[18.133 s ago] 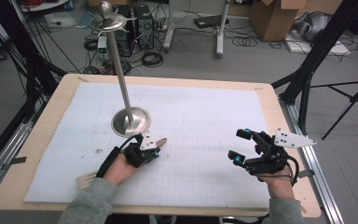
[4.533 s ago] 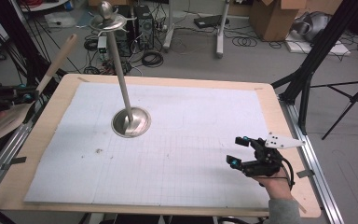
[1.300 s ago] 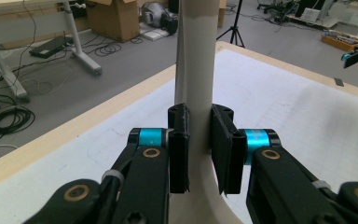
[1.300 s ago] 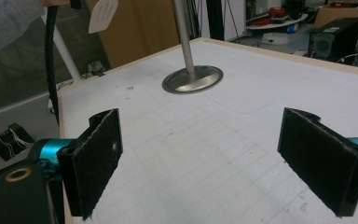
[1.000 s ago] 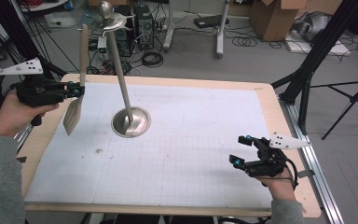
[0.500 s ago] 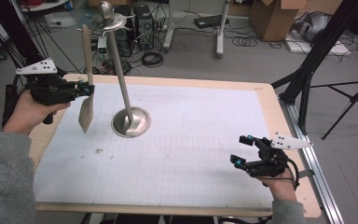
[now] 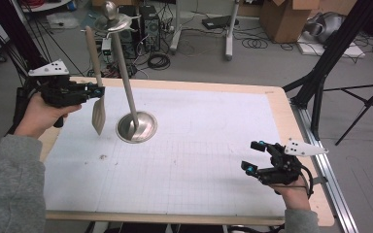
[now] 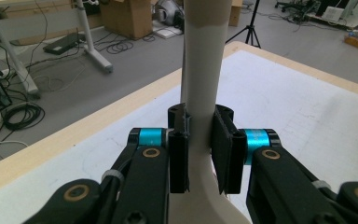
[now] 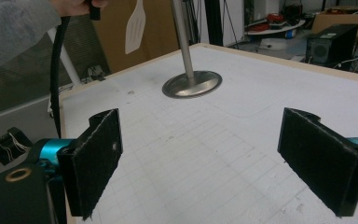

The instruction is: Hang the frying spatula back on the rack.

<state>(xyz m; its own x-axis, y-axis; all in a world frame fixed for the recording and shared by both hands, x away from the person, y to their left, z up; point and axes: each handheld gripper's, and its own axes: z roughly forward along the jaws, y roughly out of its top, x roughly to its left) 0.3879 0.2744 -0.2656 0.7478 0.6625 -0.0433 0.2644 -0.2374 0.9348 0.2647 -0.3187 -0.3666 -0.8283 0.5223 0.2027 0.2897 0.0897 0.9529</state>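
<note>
pale wood shows in our left gripper [image 7: 96, 91]: its jaws are clamped on the long handle of a light wooden spatula [image 7: 96, 92], which we hold roughly upright above the table's far left corner, flat blade hanging down and handle rising up. in the left gripper view the black pads [image 8: 179, 154] press the spatula [image 8: 203, 93] from both sides. just beside the blade stands a tall metal stand with a round shiny base [image 7: 136, 127], resting on the white gridded mat [image 7: 199, 155] that covers the wooden table [image 7: 277, 97]; the blade hangs clear of the mat. our right gripper [image 7: 253, 156] rests low near the table's near right corner, well apart from the stand, its jaws spread wide with nothing between them. in the right gripper view the spatula [image 9: 135, 25] hangs left of the stand's pole [image 9: 192, 84].
</note>
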